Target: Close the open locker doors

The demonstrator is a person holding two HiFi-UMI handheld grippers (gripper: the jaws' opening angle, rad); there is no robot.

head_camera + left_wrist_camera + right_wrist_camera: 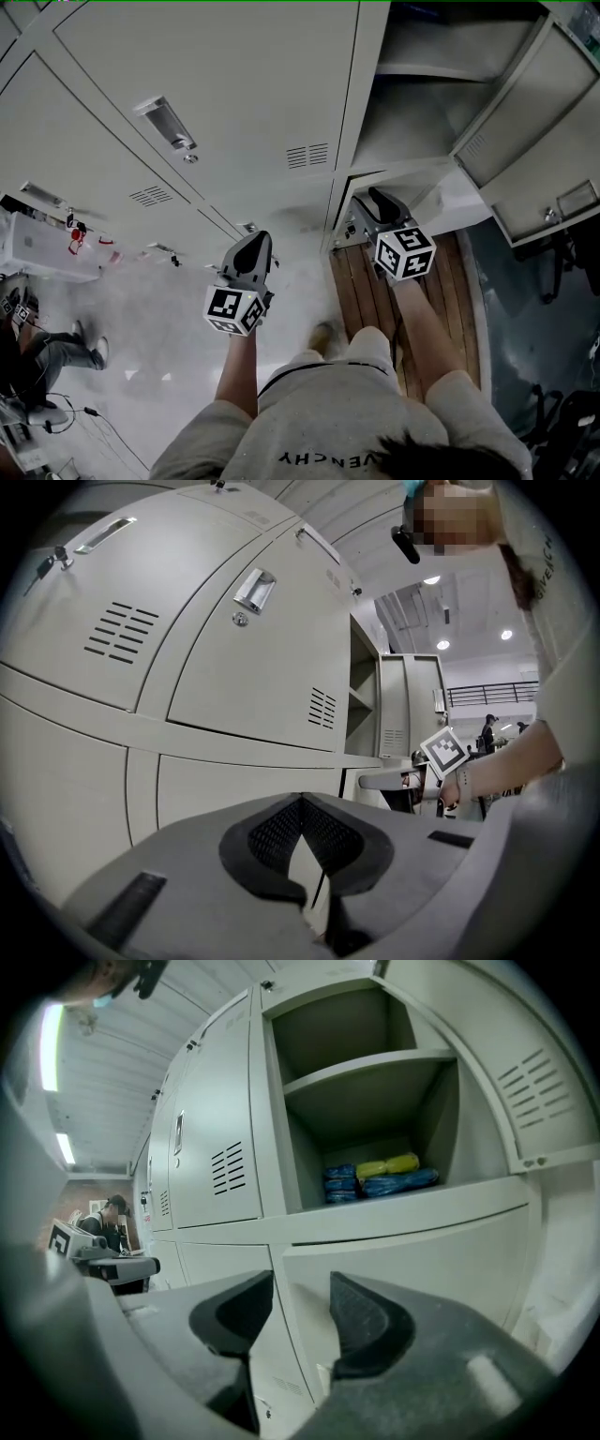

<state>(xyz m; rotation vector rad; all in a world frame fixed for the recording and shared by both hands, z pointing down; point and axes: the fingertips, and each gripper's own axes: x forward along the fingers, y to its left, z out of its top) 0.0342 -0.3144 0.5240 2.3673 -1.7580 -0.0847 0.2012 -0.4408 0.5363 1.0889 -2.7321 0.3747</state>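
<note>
Grey steel lockers [216, 84] ahead, closing seemingly not yet started. Right gripper [375, 202] at one o'clock, jaws wide apart, holding nothing; left gripper [253, 246] jaws pressed together, empty. Open door [525, 112] at two o'clock: probably next, push shut.

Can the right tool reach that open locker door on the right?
Probably yes. The right tool sits open and empty by the lower lockers. The open door hangs above and to its right, and nothing stands between them. It would just need lifting.
</note>
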